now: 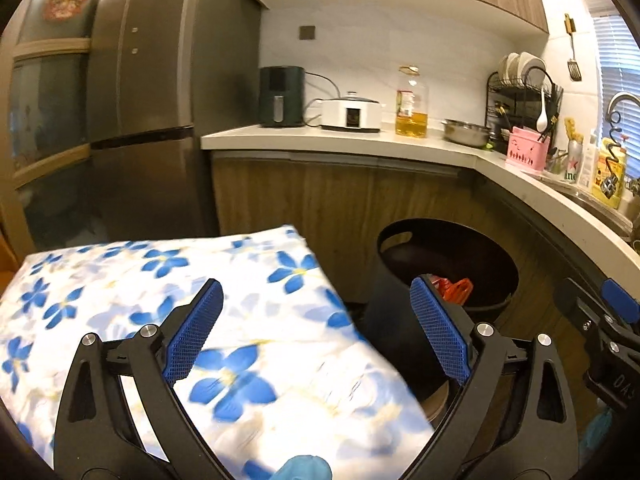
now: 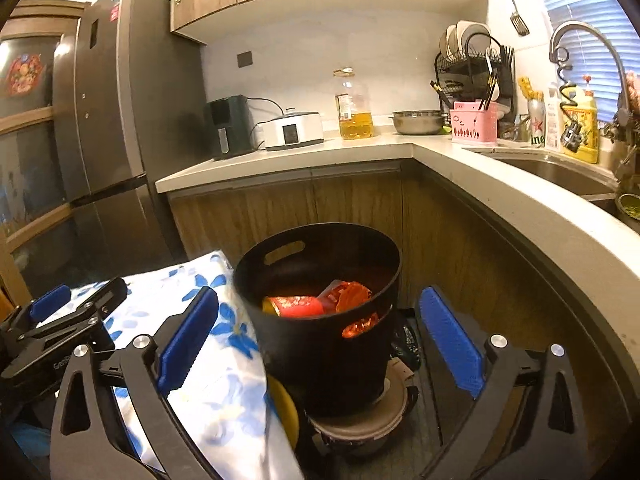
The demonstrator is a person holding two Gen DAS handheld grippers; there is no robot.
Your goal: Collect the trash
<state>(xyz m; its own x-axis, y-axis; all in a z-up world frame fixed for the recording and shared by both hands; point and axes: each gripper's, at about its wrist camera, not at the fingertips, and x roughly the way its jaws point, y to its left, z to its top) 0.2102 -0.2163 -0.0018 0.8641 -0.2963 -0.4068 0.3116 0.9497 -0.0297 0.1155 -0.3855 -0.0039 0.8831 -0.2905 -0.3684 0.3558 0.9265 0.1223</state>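
Note:
A black round trash bin (image 2: 320, 320) with handle slots stands on the floor by the cabinets. It holds red and orange wrappers (image 2: 320, 302). It also shows in the left wrist view (image 1: 448, 276), with a red wrapper (image 1: 454, 289) inside. My right gripper (image 2: 320, 344) is open and empty, its blue pads to either side of the bin, above it. My left gripper (image 1: 318, 332) is open and empty, above the edge of a table with a white cloth printed with blue flowers (image 1: 160, 300), left of the bin.
The flowered table (image 2: 208, 360) touches the bin's left side. A round lidded pot (image 2: 360, 432) sits under the bin. An L-shaped counter (image 2: 480, 172) carries an air fryer (image 2: 230, 126), cooker, oil bottle (image 2: 354, 106), steel bowl, dish rack and sink. A fridge (image 2: 108, 120) stands left.

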